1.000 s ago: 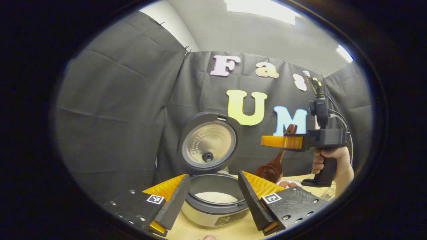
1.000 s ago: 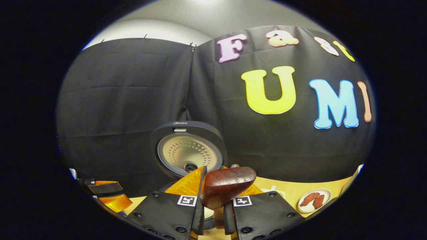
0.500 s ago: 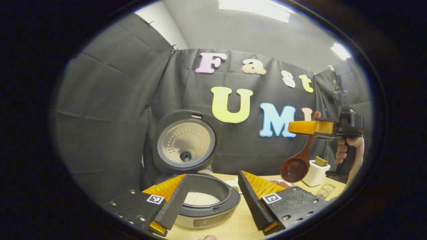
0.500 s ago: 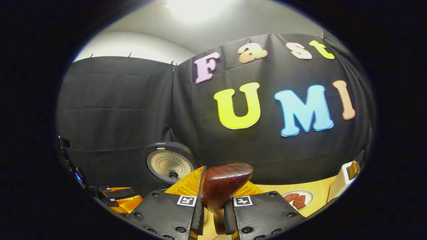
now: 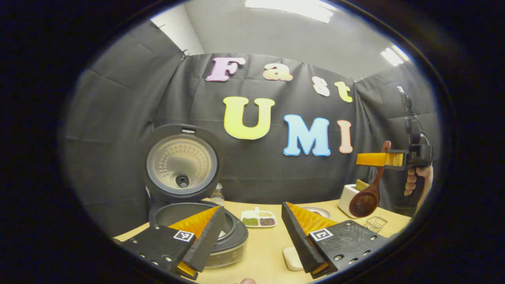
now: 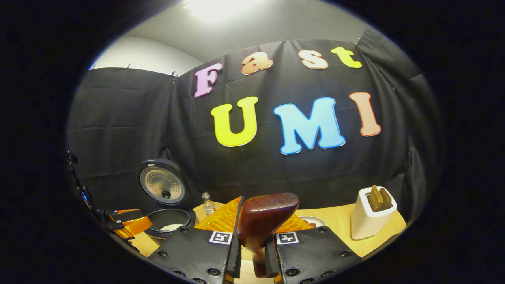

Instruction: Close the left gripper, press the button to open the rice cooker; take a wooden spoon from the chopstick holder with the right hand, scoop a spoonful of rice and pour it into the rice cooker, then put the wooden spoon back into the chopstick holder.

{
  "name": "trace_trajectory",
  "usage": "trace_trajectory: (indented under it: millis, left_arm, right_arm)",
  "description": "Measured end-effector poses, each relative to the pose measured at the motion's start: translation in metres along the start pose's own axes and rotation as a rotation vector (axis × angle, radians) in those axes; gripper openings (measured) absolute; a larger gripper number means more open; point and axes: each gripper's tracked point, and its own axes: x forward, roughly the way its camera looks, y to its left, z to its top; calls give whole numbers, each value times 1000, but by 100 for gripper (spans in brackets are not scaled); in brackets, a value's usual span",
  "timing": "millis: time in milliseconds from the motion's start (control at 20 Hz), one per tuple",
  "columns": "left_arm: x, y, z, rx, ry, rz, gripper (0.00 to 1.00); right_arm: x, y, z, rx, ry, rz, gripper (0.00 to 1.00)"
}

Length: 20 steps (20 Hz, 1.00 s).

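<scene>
The rice cooker (image 5: 232, 240) stands open at the left, lid (image 5: 181, 161) upright, with white rice in its pot (image 6: 170, 227). My left gripper (image 5: 252, 232) is open and empty just in front of the cooker. At the far right a hand holds my right gripper (image 5: 380, 159) high, shut on the handle of the wooden spoon (image 5: 365, 203). The spoon's dark bowl hangs down beside the white chopstick holder (image 5: 349, 199), with no rice showing in it. In the right gripper view the spoon handle (image 6: 266, 217) sits clamped in my right gripper (image 6: 260, 215). The holder (image 6: 369, 219), with wooden pieces in it, stands to the right.
A divided dish of beans (image 5: 258, 219), a small bottle (image 5: 217, 193) and a plate (image 5: 315, 211) sit mid-table on the wooden table (image 5: 268, 252). A small wire rack (image 5: 375, 225) lies near the holder. A pale block (image 5: 292, 258) lies near the front edge.
The right gripper has carried the spoon rightward, from beside the open cooker to next to the chopstick holder. Both views have swung right. The left gripper stays open.
</scene>
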Motion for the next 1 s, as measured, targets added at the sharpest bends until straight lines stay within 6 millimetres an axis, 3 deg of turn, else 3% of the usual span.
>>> trace_trajectory:
  millis: [200, 500, 650, 750, 1000]
  left_arm:
    - [8, -50, -7, -55, 23, -101, 90]
    - [20, -77, 1, 19, -4, -70, 90]
    - [18, -96, 7, 19, -20, -91, 89]
    - [18, -97, 8, 20, -24, -81, 89]
    - [13, -74, 12, 28, -25, -6, 90]
  right_arm:
    - [-21, -65, -15, 44, 17, -116, 23]
    - [-45, -136, -49, 66, 71, -243, 23]
    - [-49, -151, -62, 103, 74, -255, 24]
    - [-48, -162, -73, 112, 90, -271, 24]
    - [-39, -176, -115, 191, 150, -290, 26]
